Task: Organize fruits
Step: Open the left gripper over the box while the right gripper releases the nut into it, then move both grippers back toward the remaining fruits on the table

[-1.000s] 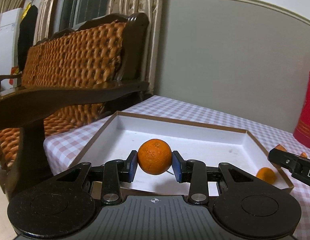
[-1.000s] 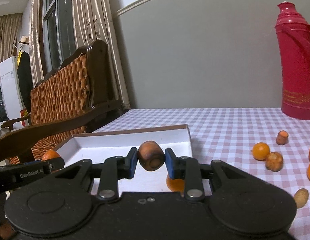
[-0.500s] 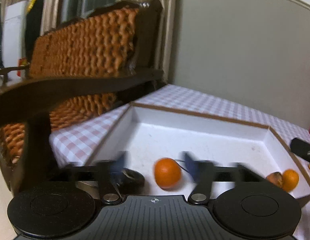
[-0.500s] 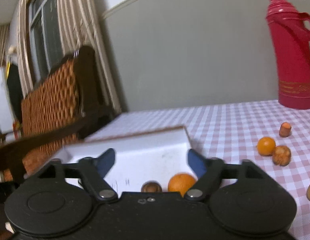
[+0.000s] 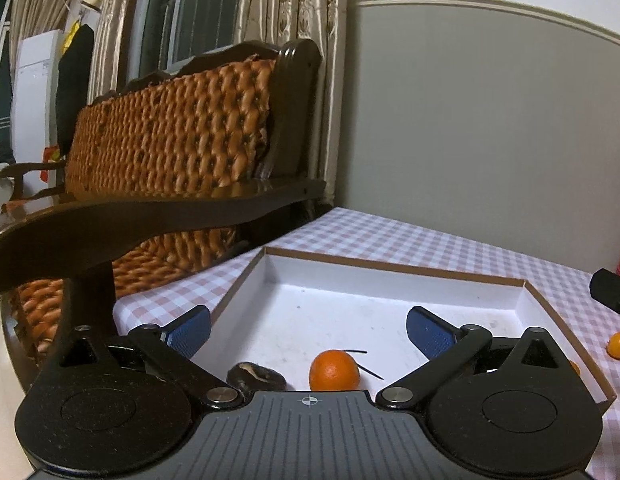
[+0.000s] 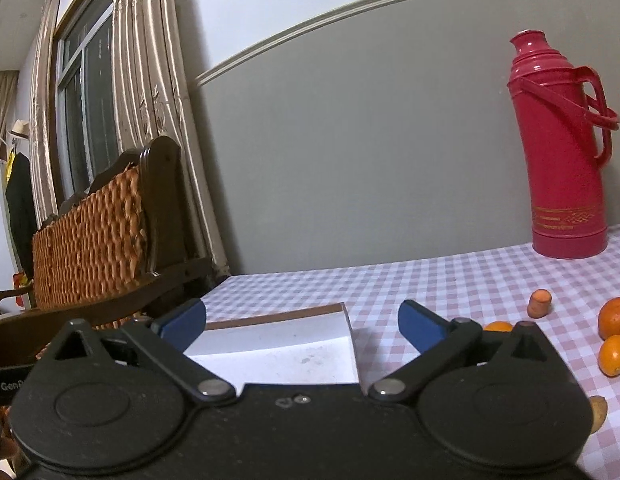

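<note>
Below left gripper (image 5: 308, 332), orange (image 5: 334, 371).

A pink-and-white checked cloth (image 6: 430, 280) covers the table. The tray (image 5: 390, 284) is white inside with a brown rim, holding an orange fruit (image 5: 334, 370). The flask (image 6: 562, 152) is red with gold bands.

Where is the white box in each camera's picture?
Left wrist view: the white box fills the lower middle, just beyond the open left gripper, with an orange lying in it.
Right wrist view: only the box's corner shows at lower middle, between the fingers of the open right gripper.
Shared landmark: the wicker chair at the left in both views.
</note>
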The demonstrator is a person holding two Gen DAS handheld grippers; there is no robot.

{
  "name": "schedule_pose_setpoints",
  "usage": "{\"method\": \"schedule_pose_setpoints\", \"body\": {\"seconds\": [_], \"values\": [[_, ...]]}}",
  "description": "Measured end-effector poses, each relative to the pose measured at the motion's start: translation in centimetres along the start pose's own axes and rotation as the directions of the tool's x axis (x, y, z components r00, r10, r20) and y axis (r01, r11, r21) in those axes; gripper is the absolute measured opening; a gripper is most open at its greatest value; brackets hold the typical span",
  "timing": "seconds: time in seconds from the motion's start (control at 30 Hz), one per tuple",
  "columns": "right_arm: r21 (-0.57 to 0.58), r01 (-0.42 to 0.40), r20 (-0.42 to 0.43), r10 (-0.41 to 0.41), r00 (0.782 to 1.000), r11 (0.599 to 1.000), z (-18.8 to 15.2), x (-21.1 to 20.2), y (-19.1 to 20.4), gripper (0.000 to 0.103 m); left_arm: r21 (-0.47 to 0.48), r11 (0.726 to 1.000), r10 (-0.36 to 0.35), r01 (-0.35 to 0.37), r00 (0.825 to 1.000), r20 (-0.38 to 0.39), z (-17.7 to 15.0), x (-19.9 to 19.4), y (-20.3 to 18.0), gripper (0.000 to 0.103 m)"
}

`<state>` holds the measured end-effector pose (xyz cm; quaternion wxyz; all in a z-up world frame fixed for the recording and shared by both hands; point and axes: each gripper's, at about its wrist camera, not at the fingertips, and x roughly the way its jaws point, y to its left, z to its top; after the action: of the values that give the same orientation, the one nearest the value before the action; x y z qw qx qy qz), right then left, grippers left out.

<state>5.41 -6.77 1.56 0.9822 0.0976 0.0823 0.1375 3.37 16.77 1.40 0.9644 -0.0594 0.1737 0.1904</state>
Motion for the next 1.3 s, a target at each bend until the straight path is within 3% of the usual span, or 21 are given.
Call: {"method": "schedule_pose_setpoints", "body": {"seconds": [0.33, 0.73, 1.3], "values": [[0.032, -0.027, -0.074, 0.030, 0.997, 0.999, -0.3, 0.0, -0.5, 0.097, 0.005, 1.000, 0.005, -0.005, 0.999, -0.043, -0.2, 0.3, -0.6, 0.103], [0.063, -0.028, -0.128, 0.036, 0.991, 0.998, -0.1, -0.5, -1.6, 0.097, 0.055, 0.998, -0.032, 0.034, 0.999, -0.038, -0.6, -0.5, -2.9, 0.103], [0.003, 0.044, -0.151, -0.043, 0.988, 0.999, 0.5, -3.1, -4.7, 0.097, 0.151, 0.977, -0.149, 0.152, 0.988, -0.030, -1.3, -2.9, -8.1, 0.103]]}}
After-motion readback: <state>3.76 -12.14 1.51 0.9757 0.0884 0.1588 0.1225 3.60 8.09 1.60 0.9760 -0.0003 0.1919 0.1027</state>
